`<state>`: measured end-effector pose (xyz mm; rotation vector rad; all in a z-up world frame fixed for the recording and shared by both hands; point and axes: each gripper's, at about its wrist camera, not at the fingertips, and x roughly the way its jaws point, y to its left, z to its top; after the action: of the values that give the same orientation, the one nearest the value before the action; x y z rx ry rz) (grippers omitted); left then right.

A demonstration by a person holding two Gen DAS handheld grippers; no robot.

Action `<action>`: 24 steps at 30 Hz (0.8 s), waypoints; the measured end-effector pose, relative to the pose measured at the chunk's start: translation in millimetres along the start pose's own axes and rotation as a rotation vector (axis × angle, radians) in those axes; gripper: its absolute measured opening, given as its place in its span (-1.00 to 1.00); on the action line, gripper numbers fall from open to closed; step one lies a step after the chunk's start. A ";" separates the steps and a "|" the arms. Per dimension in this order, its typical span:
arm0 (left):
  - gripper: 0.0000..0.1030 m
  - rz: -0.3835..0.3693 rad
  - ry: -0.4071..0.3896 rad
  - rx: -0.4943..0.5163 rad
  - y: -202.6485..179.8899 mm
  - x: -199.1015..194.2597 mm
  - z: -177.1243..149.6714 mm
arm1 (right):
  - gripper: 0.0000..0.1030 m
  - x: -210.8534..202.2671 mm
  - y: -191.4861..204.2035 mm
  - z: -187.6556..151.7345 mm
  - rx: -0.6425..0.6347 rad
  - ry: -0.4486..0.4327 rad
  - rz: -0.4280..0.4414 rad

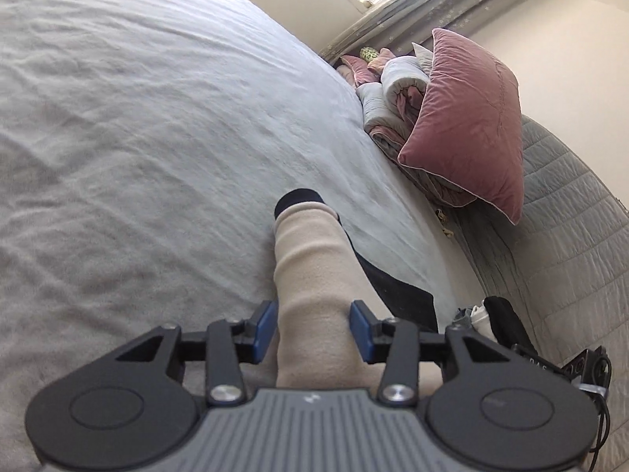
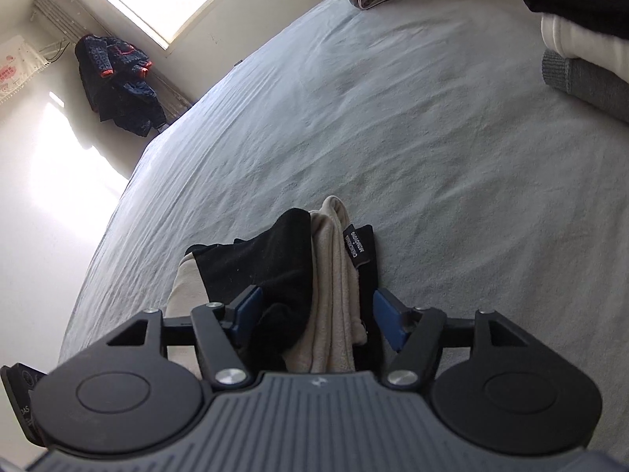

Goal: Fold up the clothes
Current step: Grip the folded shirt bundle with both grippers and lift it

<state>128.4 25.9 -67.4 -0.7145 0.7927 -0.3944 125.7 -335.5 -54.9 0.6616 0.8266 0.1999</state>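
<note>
A beige fleece garment with black trim lies along the grey bed. In the left wrist view its beige sleeve [image 1: 310,259] ends in a black cuff [image 1: 298,196]. It runs back between the blue pads [image 1: 267,328] of my left gripper [image 1: 314,328], which is shut on it. In the right wrist view a bunch of black cloth [image 2: 271,263] and beige cloth [image 2: 334,267] with a black label [image 2: 355,246] fills my right gripper [image 2: 316,314], which is shut on it. The rest of the garment is hidden under the gripper bodies.
The grey bed sheet [image 2: 412,137] stretches ahead. A folded stack of black, white and grey clothes [image 2: 582,43] sits at the right. A pink pillow [image 1: 471,118] and a rolled quilt [image 1: 397,90] lie at the bed's head. A dark jacket [image 2: 118,82] hangs under the window.
</note>
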 end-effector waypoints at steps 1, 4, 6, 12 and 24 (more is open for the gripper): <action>-0.12 -0.007 0.004 -0.023 2.1 1.5 -0.9 | 0.34 1.0 -1.4 -0.3 0.016 0.005 0.005; -0.03 -0.027 0.020 -0.088 8.2 6.6 -3.4 | 0.44 5.8 -5.9 -2.1 0.056 0.024 0.016; 0.06 -0.041 0.034 -0.131 13.4 11.1 -4.8 | 0.48 9.4 -8.7 -3.8 0.081 0.036 0.025; 0.12 -0.071 0.034 -0.211 20.0 21.7 -10.8 | 0.44 13.5 -6.7 -11.0 0.109 0.031 0.039; -0.03 0.015 0.103 -0.023 -22.8 0.6 12.2 | -0.06 -22.6 13.3 -19.3 0.187 0.098 0.043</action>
<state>136.7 14.9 -45.5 -0.7133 0.9008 -0.4114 97.5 -325.4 -42.3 0.8508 0.9330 0.1962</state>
